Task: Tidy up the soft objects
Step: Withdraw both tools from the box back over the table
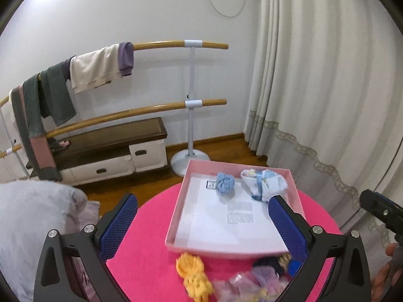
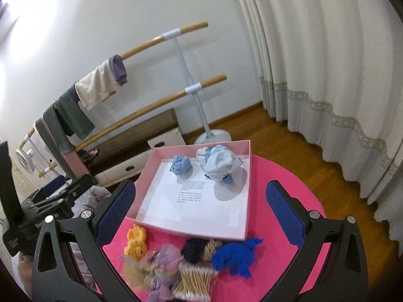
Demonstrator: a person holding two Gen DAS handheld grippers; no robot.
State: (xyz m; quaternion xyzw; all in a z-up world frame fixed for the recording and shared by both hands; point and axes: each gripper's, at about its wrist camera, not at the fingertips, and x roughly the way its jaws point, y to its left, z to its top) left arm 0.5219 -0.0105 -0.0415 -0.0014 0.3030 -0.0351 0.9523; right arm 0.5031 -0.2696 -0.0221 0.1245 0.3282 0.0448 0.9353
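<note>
A pink box (image 1: 176, 216) (image 2: 245, 216) stands on a round pink table (image 1: 146, 259) (image 2: 277, 173). It holds a light blue soft ball (image 1: 225, 183) (image 2: 181, 164) and a white and blue cloth bundle (image 1: 264, 183) (image 2: 219, 162). In front of the box lie an orange knit piece (image 1: 194, 274) (image 2: 136, 241), a dark blue knit piece (image 2: 236, 255), a dark pom (image 2: 195, 249), purple gauze items (image 2: 163, 261) and a bundle of cotton swabs (image 2: 194, 280). My left gripper (image 1: 204, 229) is open and empty above the box's near side. My right gripper (image 2: 201, 216) is open and empty above the box.
A ballet barre rack (image 1: 192, 100) (image 2: 194, 88) with hung clothes and a low drawer bench (image 1: 113, 151) stand by the wall. A curtain (image 1: 314, 88) (image 2: 327, 63) hangs at right. A grey cushion (image 1: 32, 221) sits left of the table. The other gripper shows at the edges (image 1: 382, 209) (image 2: 45, 206).
</note>
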